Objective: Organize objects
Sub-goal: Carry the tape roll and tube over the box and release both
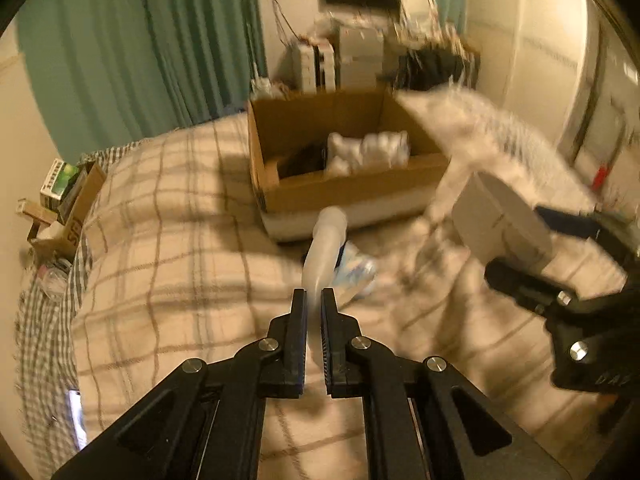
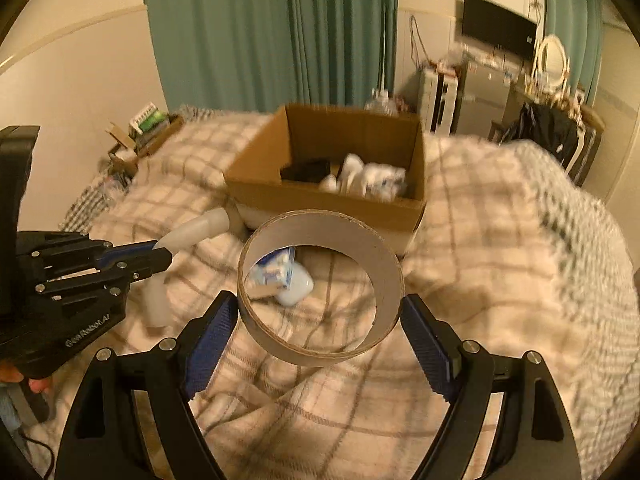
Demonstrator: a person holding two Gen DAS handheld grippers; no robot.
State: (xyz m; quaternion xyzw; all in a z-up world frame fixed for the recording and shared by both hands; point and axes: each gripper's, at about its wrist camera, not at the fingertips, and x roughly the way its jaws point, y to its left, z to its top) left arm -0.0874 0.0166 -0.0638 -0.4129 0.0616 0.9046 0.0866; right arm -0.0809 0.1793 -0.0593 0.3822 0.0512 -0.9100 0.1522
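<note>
An open cardboard box (image 1: 352, 194) (image 2: 332, 204) stands on the plaid bed and holds white packets (image 1: 368, 150) (image 2: 368, 180) and a dark item (image 2: 306, 170). My left gripper (image 1: 314, 296) (image 2: 162, 254) is shut on a translucent white plastic tube (image 1: 324, 244) (image 2: 196, 230), held above the blanket short of the box. My right gripper (image 2: 320, 312) (image 1: 516, 268) is shut on a grey cardboard tape ring (image 2: 320, 288) (image 1: 500, 220), held right of the left one. A blue-and-white packet (image 1: 354, 274) (image 2: 282, 276) lies on the blanket in front of the box.
The plaid blanket (image 2: 500, 260) covers the bed, with a raised pillow (image 1: 492, 128) right of the box. Small boxes (image 1: 64, 196) sit at the bed's far left edge. Green curtains (image 2: 260, 32), shelves with clutter (image 2: 480, 92) and a dark screen (image 2: 496, 28) stand behind.
</note>
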